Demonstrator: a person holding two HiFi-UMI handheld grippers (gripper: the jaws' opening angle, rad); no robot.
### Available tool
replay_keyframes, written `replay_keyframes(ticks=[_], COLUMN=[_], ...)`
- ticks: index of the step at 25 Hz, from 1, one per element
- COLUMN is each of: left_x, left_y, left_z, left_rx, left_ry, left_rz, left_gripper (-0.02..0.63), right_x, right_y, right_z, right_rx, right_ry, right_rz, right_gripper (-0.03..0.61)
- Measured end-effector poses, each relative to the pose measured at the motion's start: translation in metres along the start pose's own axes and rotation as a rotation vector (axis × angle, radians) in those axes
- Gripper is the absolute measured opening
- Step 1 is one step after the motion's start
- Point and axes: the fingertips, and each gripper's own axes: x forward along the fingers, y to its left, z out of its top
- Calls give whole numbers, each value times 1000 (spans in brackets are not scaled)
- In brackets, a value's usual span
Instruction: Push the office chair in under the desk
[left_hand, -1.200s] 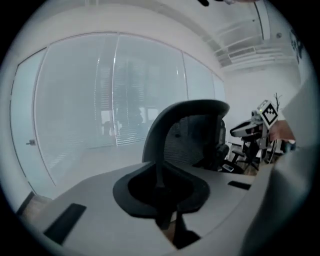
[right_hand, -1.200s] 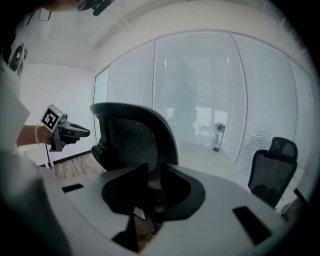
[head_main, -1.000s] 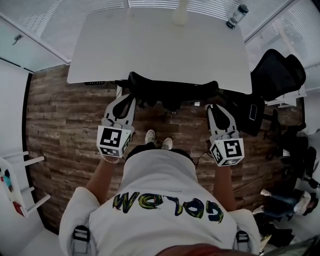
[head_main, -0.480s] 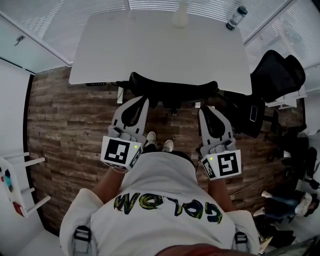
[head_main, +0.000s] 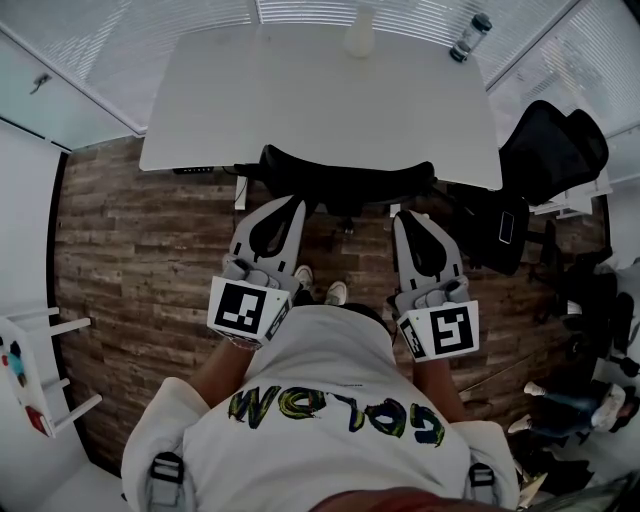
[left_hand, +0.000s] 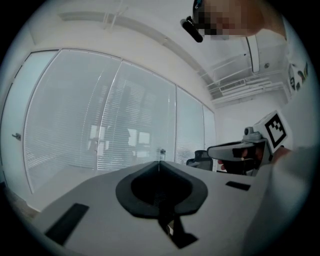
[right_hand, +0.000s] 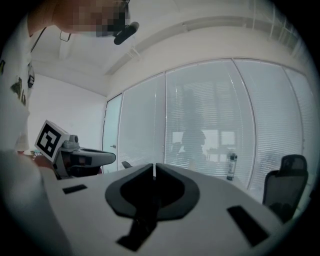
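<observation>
Now pulled back from chair (head_main: 345, 183): left tongs (head_main: 292, 207) closed, right tongs (head_main: 403, 217) just closing, both empty. Chair under counter (head_main: 320, 100); likely done.

right gripper (right_hand: 153, 169) fingers just closing, tips now together, nothing between; bottle (right_hand: 231, 166) ahead-right, left gripper (right_hand: 111, 158) at left.

The desk (head_main: 320, 100) is hiding the office chair (head_main: 345, 182)'s seat and base, leaving only its black back showing at the near edge. The person's torso (head_main: 320, 400) is covering the legs, so only 2 shoe tips (head_main: 300, 274) are peeking out. The picture's left edge is cutting off a white rack (head_main: 30, 370). The bottle (head_main: 471, 36)'s label is showing too small to read.
</observation>
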Motion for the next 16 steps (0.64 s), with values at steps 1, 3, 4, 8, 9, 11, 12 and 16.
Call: replay_keyframes(ticks=[1,3,4,8,9,11,12,16], left_x=[0,1,2,2,2,2,2,0], left_y=[0,1,1,-2,-2,-1,-1,-1], left_z=[1,2,2,5,6,7,7,6], left_rx=[2,4,4,6,7,11,14,26], left_ry=[0,-1,-2,-3,-3,-1,0,6], left_rz=[-1,-3,-3,-7,-8,-8,-9,-16], left_gripper=[12,12,12,12,12,12,12,12], right_x=[0,2,2,1,1,2,2,1], right_y=[1,2,2,4,4,5,6,9], right_z=[0,1,1,5,6,8,9,10], right_rx=[-1,-4,-5,-7,-7,-8,-8,-12], right_ry=[1,2,2,-4,-6,-8,-8,-10], right_rz=[0,2,3,6,6,7,7,13], right_gripper=[26,26,26,26,26,26,26,26])
